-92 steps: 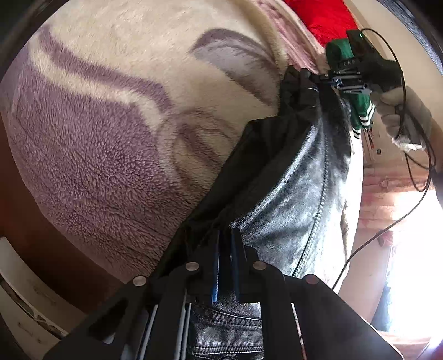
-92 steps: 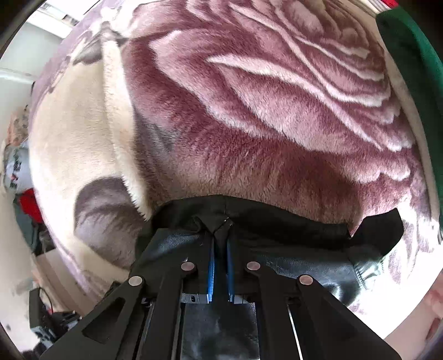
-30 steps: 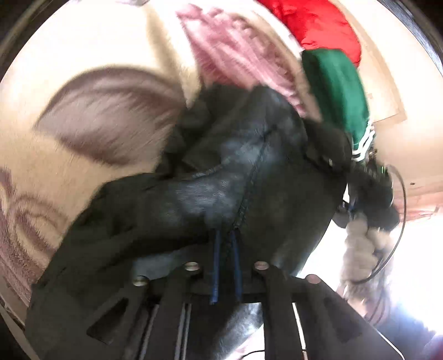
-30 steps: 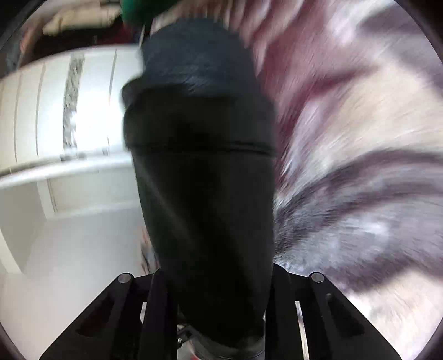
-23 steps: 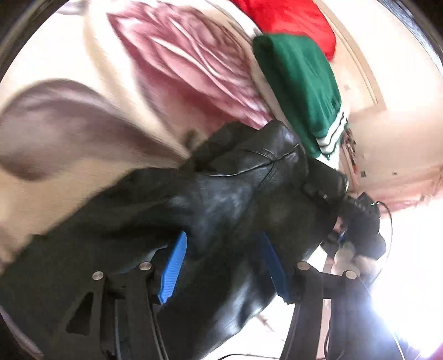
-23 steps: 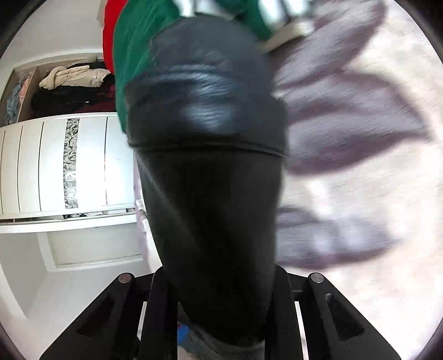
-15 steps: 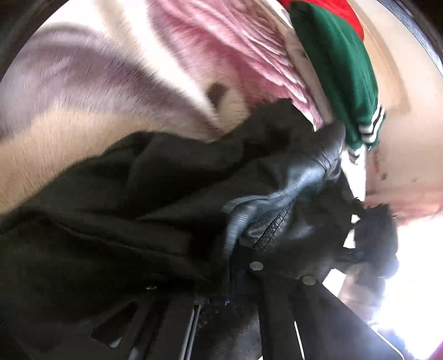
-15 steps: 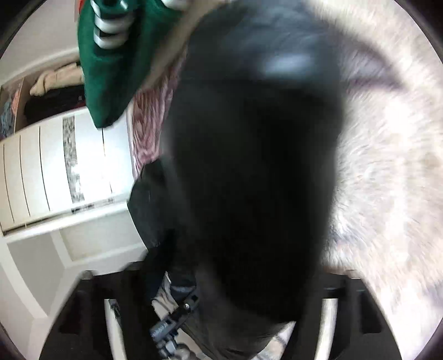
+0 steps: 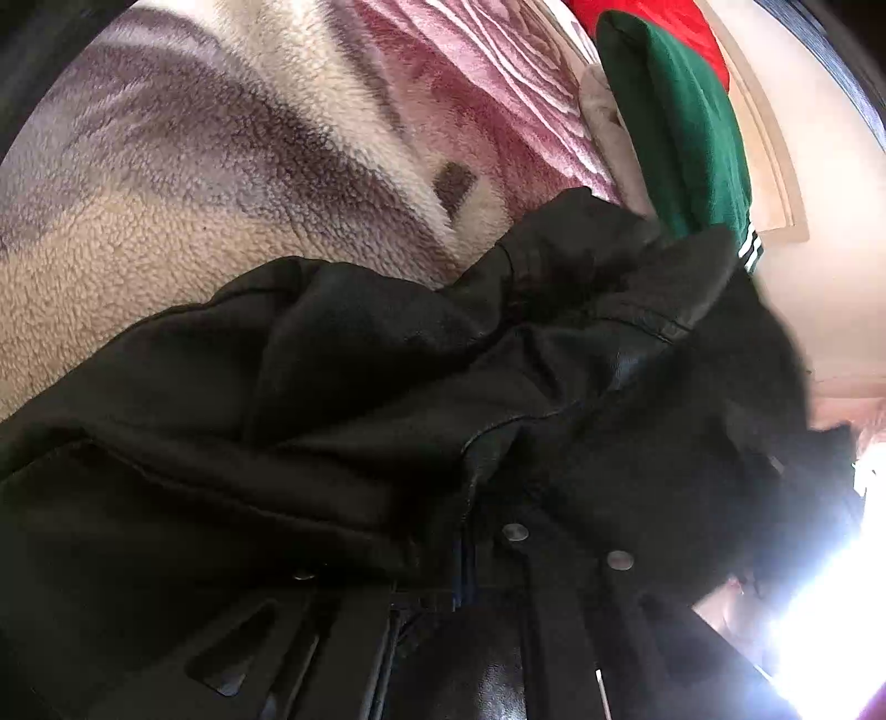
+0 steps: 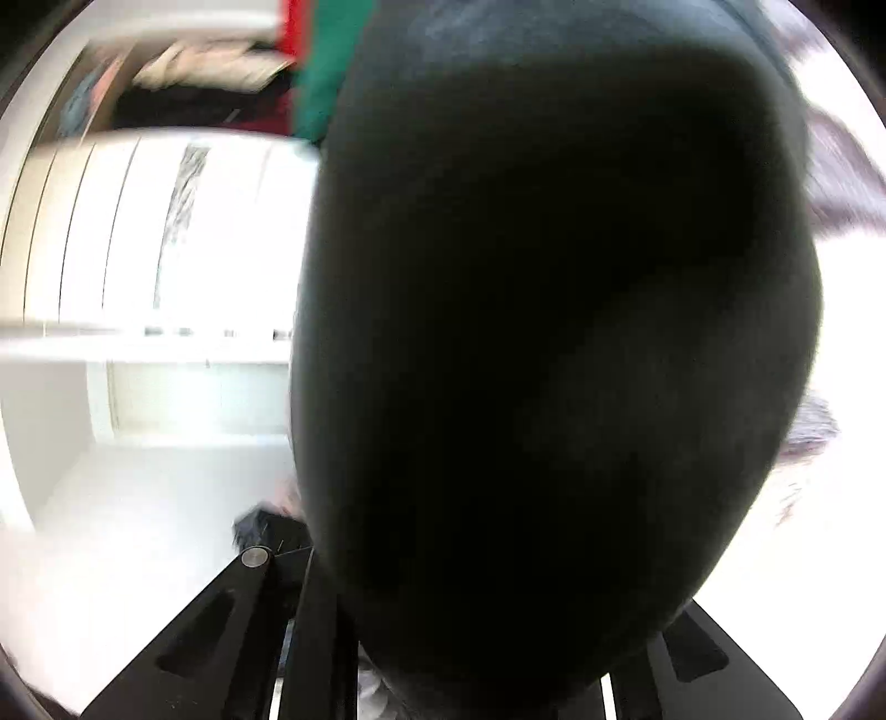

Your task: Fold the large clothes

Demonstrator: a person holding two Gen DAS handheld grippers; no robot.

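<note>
Black leather jacket (image 9: pixel 421 387) lies bunched on a plush rose-patterned blanket (image 9: pixel 232 160), and its folds heap over the left gripper (image 9: pixel 462 559), whose jaws are closed tight with jacket folds bunched round the tips. A green garment (image 9: pixel 686 127) and a red one (image 9: pixel 659 22) lie beyond on the blanket. In the right wrist view a dark bulk of the jacket (image 10: pixel 554 332) fills the frame over the right gripper (image 10: pixel 482 664); its jaws are closing, fingertips hidden, so a grip cannot be told. White wardrobe doors (image 10: pixel 144 232) stand to the left.
</note>
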